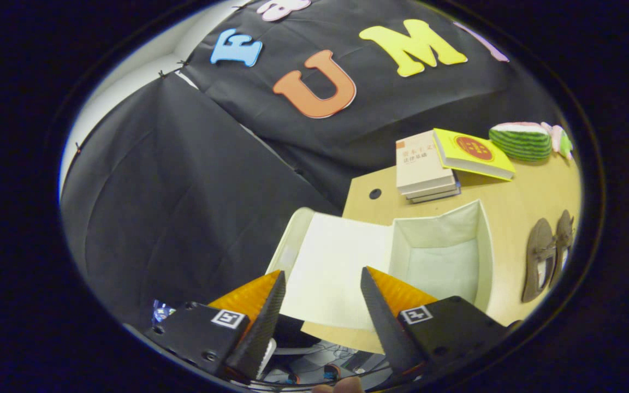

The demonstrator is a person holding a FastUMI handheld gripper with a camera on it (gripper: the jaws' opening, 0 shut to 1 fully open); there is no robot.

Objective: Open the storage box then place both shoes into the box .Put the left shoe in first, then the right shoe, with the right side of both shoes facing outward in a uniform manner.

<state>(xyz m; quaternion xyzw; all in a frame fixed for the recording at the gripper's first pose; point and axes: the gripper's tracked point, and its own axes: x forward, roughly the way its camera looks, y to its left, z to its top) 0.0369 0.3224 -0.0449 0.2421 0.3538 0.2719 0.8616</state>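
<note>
Storage box (440, 256) lies open, lid (331, 267) flapped out toward the wide, empty claw (322, 284); brown shoes (548, 256) wait beside the box for loading

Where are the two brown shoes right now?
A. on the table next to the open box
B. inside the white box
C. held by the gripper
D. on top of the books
A: the shoes lie side by side on the table beside the open storage box, whose inside is bare, while the gripper is open with only the box's lid ahead of its fingers.
</note>
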